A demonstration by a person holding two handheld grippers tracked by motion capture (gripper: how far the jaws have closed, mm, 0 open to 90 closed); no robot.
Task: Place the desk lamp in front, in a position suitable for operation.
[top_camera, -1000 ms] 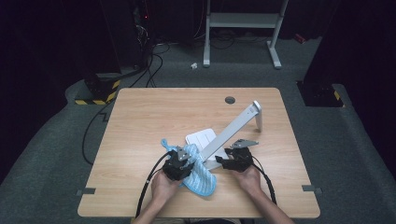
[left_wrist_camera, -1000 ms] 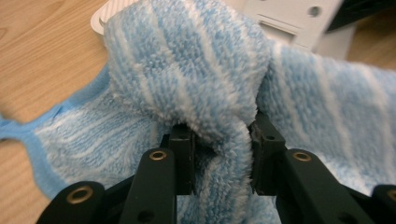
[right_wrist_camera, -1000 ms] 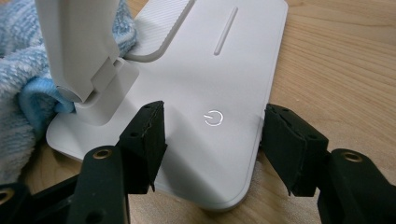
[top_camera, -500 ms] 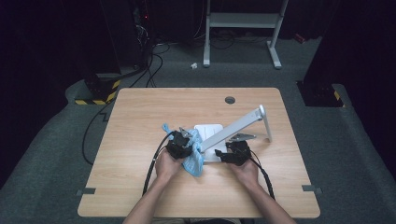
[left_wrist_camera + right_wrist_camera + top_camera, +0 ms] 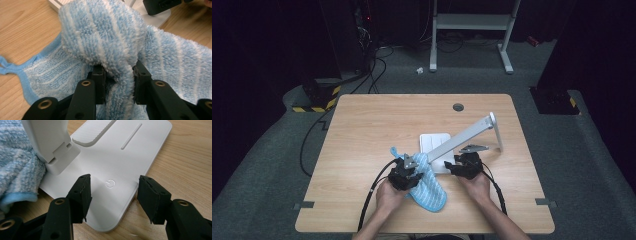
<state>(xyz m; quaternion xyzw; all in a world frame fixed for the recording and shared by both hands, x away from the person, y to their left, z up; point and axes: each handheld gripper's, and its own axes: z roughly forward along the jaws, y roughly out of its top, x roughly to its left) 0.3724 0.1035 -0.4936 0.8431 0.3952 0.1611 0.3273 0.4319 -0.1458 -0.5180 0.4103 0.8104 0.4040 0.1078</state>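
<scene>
My left claw (image 5: 117, 75) is squeezed tight on a fluffy cloth with light blue and white stripes (image 5: 107, 37). A fat fold of it bulges up between my two black jaws. The rest of the cloth lies flat on the pale wooden table (image 5: 372, 125), near my edge of it, and one corner touches the flat white plastic base of a desk lamp (image 5: 120, 165). A thin blue loop (image 5: 10, 67) hangs off one corner of the cloth.

My right claw (image 5: 113, 192) has just been closing a bit, but it holds nothing. Its jaws stand apart, one on each side of the near end of the lamp base. Right between them I see a small round power sign (image 5: 110, 183) (a ring with a short line), and no other writing. The lamp's long white arm (image 5: 467, 135) leans up and away across the table.
</scene>
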